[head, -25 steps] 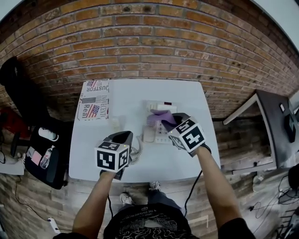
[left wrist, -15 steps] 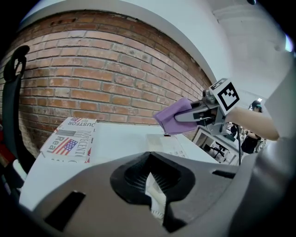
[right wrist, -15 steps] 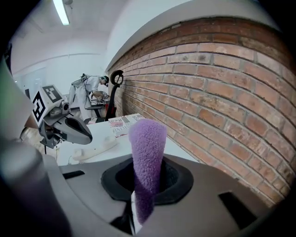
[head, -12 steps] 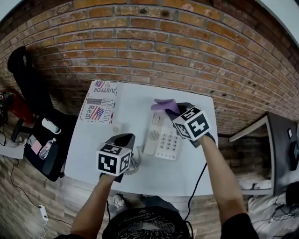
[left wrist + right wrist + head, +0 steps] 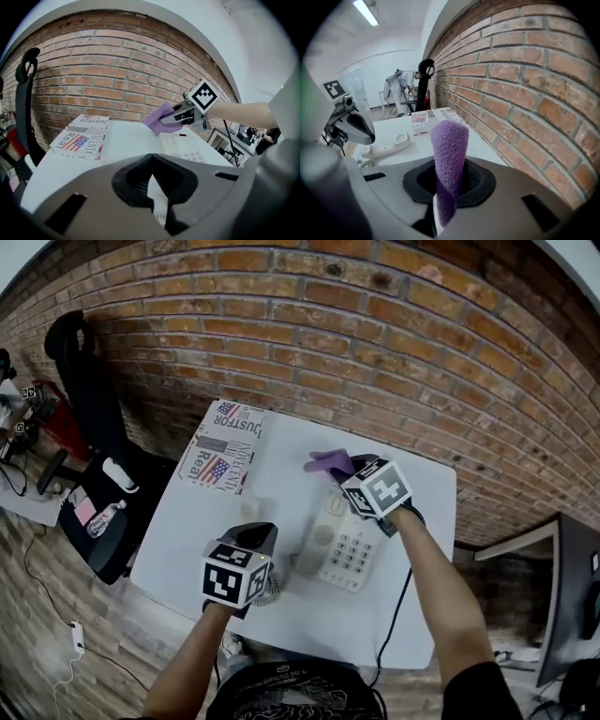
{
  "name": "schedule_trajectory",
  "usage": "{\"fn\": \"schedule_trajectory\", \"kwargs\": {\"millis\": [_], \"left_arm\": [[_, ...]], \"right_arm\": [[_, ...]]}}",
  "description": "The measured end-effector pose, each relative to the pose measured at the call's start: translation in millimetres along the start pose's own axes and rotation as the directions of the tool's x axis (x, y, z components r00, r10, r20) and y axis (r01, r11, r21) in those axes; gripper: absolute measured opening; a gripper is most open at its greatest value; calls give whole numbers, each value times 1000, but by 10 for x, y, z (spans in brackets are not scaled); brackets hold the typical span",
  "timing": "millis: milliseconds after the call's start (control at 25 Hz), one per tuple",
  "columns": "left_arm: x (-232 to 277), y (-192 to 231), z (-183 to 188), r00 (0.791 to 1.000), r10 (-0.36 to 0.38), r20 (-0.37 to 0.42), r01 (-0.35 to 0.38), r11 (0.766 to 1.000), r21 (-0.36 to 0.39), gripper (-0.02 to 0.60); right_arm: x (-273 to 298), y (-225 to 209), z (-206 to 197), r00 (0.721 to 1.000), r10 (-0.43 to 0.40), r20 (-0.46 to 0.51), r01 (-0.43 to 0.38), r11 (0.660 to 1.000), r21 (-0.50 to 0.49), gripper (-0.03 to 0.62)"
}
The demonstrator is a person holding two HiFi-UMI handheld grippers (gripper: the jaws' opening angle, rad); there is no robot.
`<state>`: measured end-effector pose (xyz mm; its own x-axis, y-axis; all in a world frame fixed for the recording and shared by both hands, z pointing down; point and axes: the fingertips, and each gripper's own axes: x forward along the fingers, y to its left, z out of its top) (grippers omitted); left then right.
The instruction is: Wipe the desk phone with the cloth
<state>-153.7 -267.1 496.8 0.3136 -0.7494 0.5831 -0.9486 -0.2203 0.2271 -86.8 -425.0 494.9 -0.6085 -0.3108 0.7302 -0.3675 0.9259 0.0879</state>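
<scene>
The white desk phone (image 5: 349,551) lies mid-table, its handset (image 5: 317,532) in the cradle on its left side and the coiled cord (image 5: 273,591) trailing off the near end. My right gripper (image 5: 349,468) is shut on a purple cloth (image 5: 328,462), held just past the phone's far end. In the right gripper view the cloth (image 5: 450,154) sticks up from between the jaws. My left gripper (image 5: 255,538) hovers beside the handset's near end, jaws together with nothing in them. The left gripper view shows the phone (image 5: 185,147) and the cloth (image 5: 159,119).
A printed cardboard box (image 5: 223,454) lies at the table's (image 5: 187,531) far left corner, with a small pale object (image 5: 251,509) near it. The brick wall (image 5: 375,343) stands behind. A black chair (image 5: 84,381) and a bag (image 5: 98,521) are on the left.
My right gripper has carried the cloth from over the phone's keypad away to beyond its far end. My left gripper has held its place by the handset. The head view has swung.
</scene>
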Motion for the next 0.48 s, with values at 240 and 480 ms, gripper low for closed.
{"fn": "schedule_trajectory", "kwargs": {"millis": [240, 480], "left_arm": [[40, 96, 21, 999, 46, 15, -46, 998, -33, 6], [183, -50, 58, 1000, 29, 9, -29, 999, -17, 6]], "right_arm": [[183, 80, -79, 991, 134, 2, -134, 989, 57, 46], [109, 10, -224, 983, 185, 12, -185, 977, 108, 46]]}}
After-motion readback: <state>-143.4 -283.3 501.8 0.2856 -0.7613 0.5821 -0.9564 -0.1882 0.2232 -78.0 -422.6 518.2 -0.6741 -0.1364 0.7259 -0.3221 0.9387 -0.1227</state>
